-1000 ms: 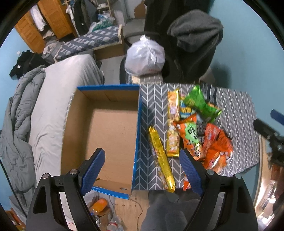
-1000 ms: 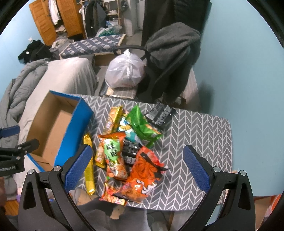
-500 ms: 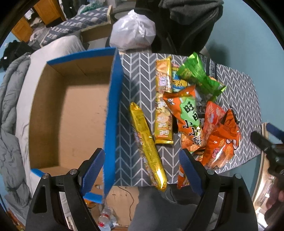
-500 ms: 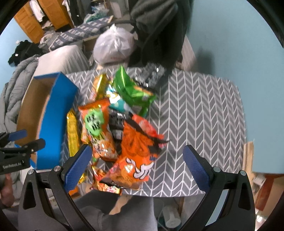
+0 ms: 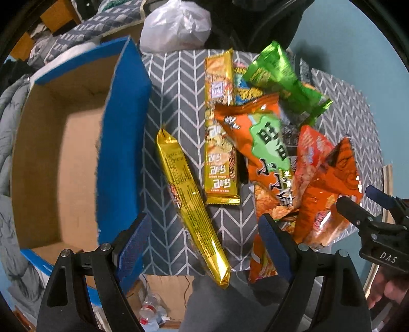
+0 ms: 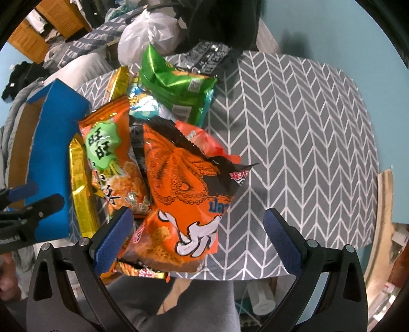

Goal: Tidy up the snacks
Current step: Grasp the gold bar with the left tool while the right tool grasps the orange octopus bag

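Note:
A pile of snack bags lies on a grey chevron-cloth table (image 6: 294, 122). A long gold packet (image 5: 190, 204) lies nearest the open blue-edged cardboard box (image 5: 122, 143), which shows empty. My left gripper (image 5: 202, 245) is open, its jaws straddling the gold packet's near end. Beside it lie a yellow packet (image 5: 219, 143), an orange-green bag (image 5: 265, 143) and a green bag (image 5: 281, 79). My right gripper (image 6: 196, 235) is open over an orange octopus bag (image 6: 184, 194). The green bag (image 6: 176, 86) and a black packet (image 6: 207, 56) lie behind.
A white plastic bag (image 5: 176, 28) and a chair draped with dark clothes (image 6: 225, 20) stand beyond the table's far edge. A bed with grey bedding (image 5: 7, 107) lies left of the box. The right half of the table is bare cloth.
Both grippers have moved down and closer to the table; the snacks now fill the views. The left now straddles the gold packet, the right the orange bag. Both stay open.

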`<action>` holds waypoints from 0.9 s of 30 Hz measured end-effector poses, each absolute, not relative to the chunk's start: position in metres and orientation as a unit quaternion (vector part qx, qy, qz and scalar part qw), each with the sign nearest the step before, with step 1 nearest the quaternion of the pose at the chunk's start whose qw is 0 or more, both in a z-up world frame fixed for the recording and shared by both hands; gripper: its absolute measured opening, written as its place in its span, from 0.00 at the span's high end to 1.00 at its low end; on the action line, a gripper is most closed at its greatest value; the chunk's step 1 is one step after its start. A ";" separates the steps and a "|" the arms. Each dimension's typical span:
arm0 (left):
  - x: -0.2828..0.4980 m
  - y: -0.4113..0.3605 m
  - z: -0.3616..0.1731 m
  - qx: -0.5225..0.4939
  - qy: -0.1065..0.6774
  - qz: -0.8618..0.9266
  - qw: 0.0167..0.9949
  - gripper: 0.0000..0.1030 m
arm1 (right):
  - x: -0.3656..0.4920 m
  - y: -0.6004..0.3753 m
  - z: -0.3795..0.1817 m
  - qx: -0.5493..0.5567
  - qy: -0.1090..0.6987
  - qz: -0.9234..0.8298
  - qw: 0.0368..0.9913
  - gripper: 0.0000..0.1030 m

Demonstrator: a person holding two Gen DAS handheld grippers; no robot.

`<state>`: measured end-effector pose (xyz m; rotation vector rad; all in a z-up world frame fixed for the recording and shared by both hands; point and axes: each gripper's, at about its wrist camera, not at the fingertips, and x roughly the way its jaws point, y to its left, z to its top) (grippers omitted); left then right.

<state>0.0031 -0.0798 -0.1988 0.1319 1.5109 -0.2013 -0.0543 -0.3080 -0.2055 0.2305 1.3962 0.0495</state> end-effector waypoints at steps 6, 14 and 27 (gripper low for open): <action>0.002 -0.078 -0.220 0.045 0.698 -0.083 0.710 0.15 | -0.050 -0.306 -0.223 0.117 0.649 0.023 0.751 0.02; 0.005 -0.075 -0.257 0.034 0.719 -0.061 0.691 0.15 | -0.052 -0.299 -0.240 0.110 0.657 0.040 0.745 0.13; 0.018 -0.071 -0.303 0.060 0.723 -0.044 0.687 0.50 | -0.054 -0.308 -0.243 0.125 0.659 0.069 0.738 0.45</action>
